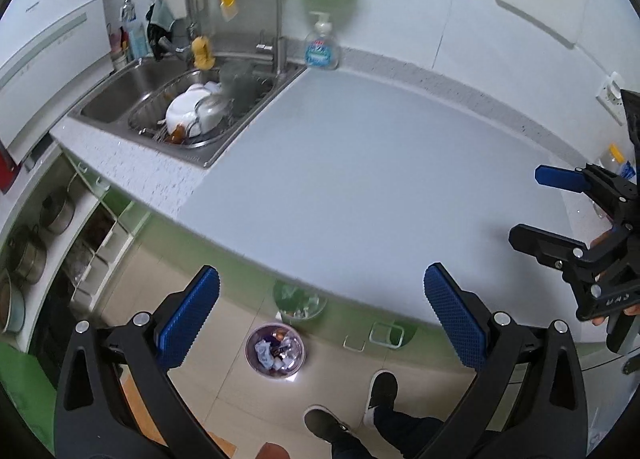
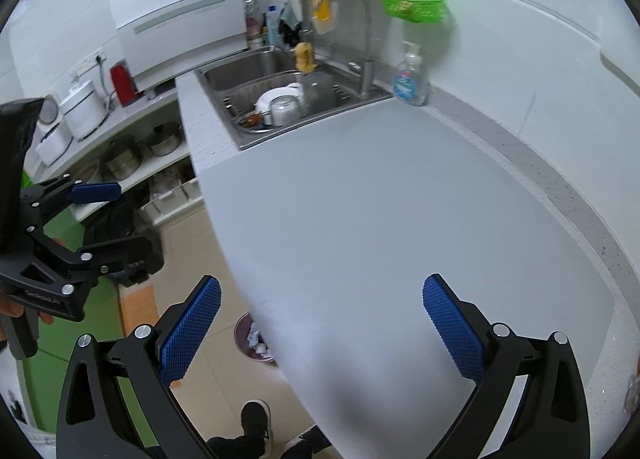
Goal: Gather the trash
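Currently both grippers hover empty: left gripper (image 1: 322, 319) spread wide past the counter's (image 1: 360, 163) front edge, right gripper (image 2: 322, 319) spread wide above the counter's bare top. Trash bin (image 1: 275, 351) stands on the floor below the front edge, holding crumpled scraps, near the person's shoes (image 1: 382, 389).

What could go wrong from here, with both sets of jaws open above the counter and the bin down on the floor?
1. The left gripper and right gripper hold nothing and the pale grey countertop looks bare, so trash may be missed.
2. The round purple trash bin already looks full; added pieces could spill onto the tiles.
3. The person's dark shoes stand close to that bin, so a step could tip it.
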The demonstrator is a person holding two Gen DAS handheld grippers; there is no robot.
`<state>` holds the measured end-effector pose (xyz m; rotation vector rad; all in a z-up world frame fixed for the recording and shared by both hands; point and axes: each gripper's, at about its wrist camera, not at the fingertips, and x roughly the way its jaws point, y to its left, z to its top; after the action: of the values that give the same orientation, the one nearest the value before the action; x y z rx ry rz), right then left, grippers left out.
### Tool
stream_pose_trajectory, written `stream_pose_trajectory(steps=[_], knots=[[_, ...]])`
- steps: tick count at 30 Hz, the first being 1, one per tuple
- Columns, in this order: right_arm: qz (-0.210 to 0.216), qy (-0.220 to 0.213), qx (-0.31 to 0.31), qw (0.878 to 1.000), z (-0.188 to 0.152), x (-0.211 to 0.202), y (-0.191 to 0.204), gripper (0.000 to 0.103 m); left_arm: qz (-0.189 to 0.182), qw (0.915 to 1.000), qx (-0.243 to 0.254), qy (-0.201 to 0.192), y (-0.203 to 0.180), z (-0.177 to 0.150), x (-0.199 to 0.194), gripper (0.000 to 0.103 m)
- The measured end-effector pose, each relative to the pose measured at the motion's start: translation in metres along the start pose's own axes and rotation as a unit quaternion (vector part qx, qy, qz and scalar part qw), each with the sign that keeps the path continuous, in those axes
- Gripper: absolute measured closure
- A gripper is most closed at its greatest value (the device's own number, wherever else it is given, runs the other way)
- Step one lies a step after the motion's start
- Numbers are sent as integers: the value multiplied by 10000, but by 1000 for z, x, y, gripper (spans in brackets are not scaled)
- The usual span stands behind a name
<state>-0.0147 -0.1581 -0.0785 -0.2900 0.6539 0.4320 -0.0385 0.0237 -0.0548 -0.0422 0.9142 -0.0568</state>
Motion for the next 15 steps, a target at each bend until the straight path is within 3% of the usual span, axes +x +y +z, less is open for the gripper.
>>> stream_pose_trajectory(steps=[15], knots=[[-291,-184,531,9980,7,-29,-52,6,-140,9992,267,-261,-17,34,-7,3]])
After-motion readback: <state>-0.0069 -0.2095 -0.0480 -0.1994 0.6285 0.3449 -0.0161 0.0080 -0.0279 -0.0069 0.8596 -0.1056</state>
